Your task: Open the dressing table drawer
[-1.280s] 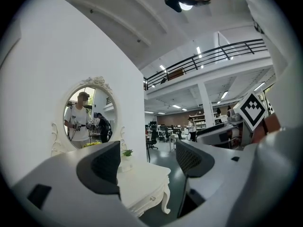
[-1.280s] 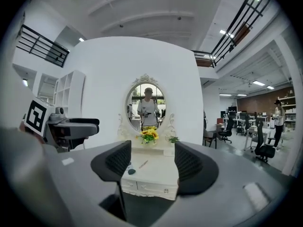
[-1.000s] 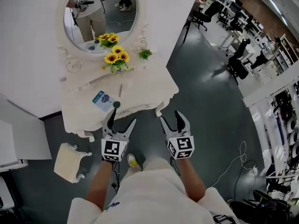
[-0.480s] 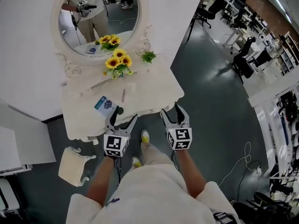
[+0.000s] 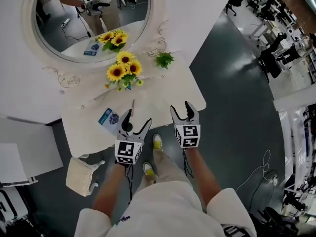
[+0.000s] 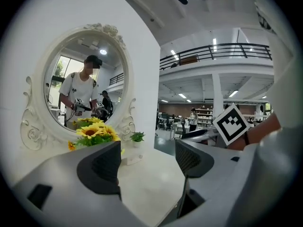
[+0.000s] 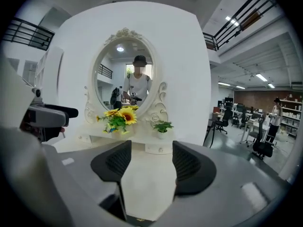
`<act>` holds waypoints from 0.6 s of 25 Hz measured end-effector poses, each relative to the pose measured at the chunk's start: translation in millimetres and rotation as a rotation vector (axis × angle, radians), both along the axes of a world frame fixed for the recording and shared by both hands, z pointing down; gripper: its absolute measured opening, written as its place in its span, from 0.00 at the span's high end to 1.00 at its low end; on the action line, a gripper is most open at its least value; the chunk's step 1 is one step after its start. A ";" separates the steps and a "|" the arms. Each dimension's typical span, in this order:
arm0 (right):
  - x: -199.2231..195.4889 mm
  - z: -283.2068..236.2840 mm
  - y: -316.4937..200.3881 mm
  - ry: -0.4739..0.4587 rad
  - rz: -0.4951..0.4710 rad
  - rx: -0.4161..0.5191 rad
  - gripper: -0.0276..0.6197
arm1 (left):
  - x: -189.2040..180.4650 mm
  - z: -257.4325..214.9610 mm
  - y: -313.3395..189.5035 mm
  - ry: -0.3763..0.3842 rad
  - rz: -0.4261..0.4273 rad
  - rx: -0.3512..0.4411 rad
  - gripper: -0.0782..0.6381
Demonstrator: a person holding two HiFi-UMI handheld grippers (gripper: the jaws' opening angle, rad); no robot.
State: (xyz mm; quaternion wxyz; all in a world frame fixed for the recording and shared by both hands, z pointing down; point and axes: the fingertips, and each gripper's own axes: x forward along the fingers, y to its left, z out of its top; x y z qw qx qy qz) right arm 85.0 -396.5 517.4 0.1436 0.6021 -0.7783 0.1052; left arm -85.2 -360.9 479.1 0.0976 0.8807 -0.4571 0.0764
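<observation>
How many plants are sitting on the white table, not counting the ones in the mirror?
2. The sunflower bunch stands in front of the mirror; the small green plant sits just to its right. None seem to be hidden.

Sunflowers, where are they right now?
In the head view the sunflowers stand on the dressing table, below the oval mirror, left of the small green plant.

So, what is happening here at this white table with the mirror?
A person stands at a white dressing table and holds a gripper in each hand. The left gripper and the right gripper hover over the table's front edge, each with its jaws apart and nothing between them. Sunflowers and a small card sit on the top. No pulled-out drawer shows in these views.
</observation>
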 end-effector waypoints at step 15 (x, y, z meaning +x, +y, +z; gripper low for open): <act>-4.0 105.2 -115.1 0.017 -0.046 -0.095 0.55 | 30.8 96.7 -92.9 -0.037 0.014 -0.098 0.44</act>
